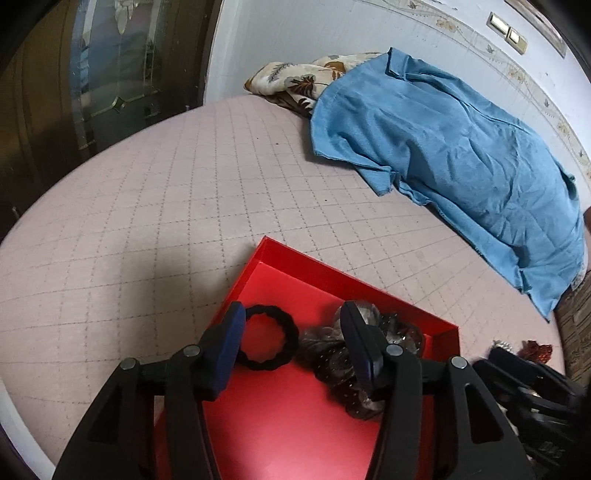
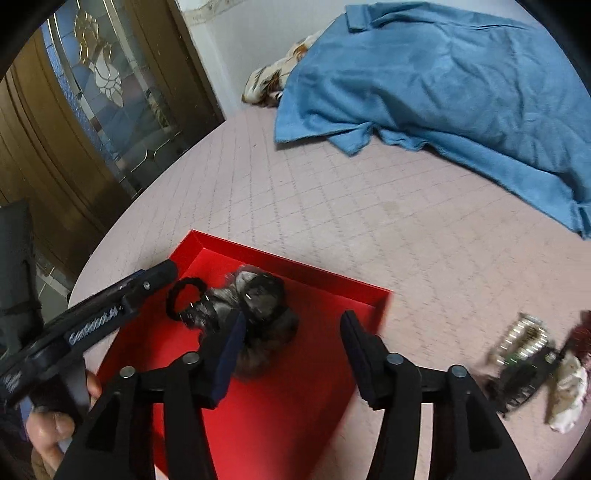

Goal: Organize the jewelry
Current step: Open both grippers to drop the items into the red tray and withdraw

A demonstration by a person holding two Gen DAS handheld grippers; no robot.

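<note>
Beyond red tray [image 1: 332,273], blue cloth [image 1: 461,147]

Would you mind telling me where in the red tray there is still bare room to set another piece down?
The red tray is bare along its near half and right side, up to the right wall. Its far left corner is crowded: the black hair tie lies beside the dark scrunchies. Loose pieces lie outside on the bedspread.

Bedroom in a home. Bed with pink quilted check-stitched cover [image 1: 184,206]; rumpled blue cloth garment [image 1: 461,155] lying over a cream leaf-print fabric [image 1: 291,79] by the white wall; dark wooden door with leaded stained-glass panel [image 2: 107,85]; brass wall switches [image 1: 508,31].
</note>
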